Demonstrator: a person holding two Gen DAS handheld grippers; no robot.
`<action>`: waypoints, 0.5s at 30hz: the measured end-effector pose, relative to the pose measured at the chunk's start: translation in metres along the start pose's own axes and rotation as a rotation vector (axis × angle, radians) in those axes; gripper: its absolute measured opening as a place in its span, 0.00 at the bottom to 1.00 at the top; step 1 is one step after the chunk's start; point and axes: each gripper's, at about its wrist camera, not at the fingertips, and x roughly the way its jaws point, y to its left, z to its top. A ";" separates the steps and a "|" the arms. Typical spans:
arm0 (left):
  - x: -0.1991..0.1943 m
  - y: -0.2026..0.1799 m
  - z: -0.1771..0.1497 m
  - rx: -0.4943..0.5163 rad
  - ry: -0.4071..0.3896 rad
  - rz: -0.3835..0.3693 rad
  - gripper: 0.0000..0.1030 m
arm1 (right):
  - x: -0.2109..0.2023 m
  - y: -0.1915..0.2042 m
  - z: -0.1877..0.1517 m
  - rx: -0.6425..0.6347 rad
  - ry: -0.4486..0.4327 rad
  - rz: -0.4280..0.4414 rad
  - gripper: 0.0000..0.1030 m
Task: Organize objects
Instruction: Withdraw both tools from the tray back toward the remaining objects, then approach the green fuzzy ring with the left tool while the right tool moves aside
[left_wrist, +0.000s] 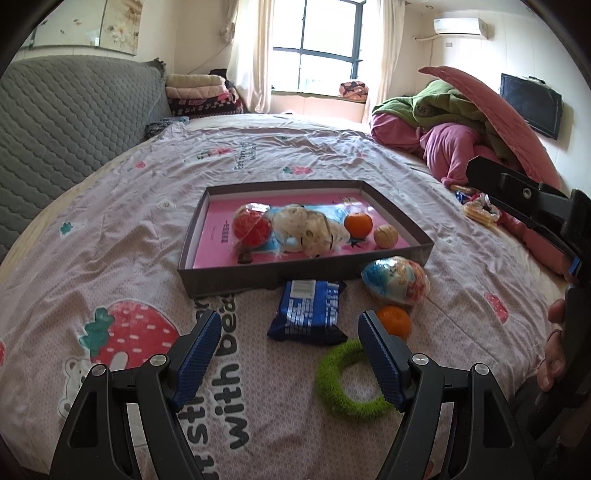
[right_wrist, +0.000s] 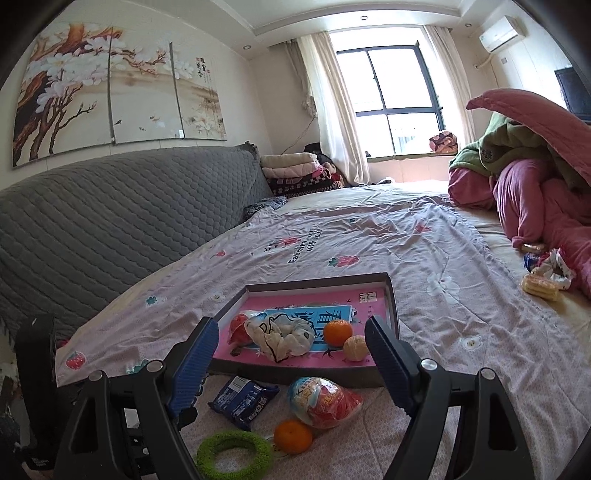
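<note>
A shallow grey tray (left_wrist: 258, 275) (right_wrist: 392, 295) with a pink floor lies on the bed. In it are a red wrapped ball (left_wrist: 251, 227), a white crumpled bag (left_wrist: 310, 229), an orange (left_wrist: 357, 225) and a walnut (left_wrist: 385, 236). In front of it lie a blue snack packet (left_wrist: 310, 310) (right_wrist: 243, 400), a foil-wrapped egg (left_wrist: 397, 280) (right_wrist: 321, 402), an orange (left_wrist: 395, 321) (right_wrist: 293, 435) and a green fuzzy ring (left_wrist: 347, 380) (right_wrist: 234, 456). My left gripper (left_wrist: 290, 332) is open and empty above the packet. My right gripper (right_wrist: 290, 336) is open and empty, held above the tray's near edge.
A grey quilted headboard (right_wrist: 110, 221) runs along the left. A heap of pink and green bedding (left_wrist: 480, 122) lies at the right, with loose snack packets (right_wrist: 543, 280) beside it. The right gripper's body (left_wrist: 535, 206) shows at the left view's right edge.
</note>
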 end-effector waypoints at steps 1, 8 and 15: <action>-0.001 0.000 -0.002 -0.001 0.005 -0.002 0.75 | 0.000 -0.001 -0.001 0.005 0.005 -0.001 0.79; 0.000 -0.002 -0.012 0.003 0.034 -0.010 0.75 | -0.004 -0.006 -0.013 0.041 0.043 -0.016 0.79; 0.000 -0.005 -0.019 0.016 0.056 -0.013 0.75 | -0.004 -0.005 -0.025 0.040 0.095 -0.018 0.79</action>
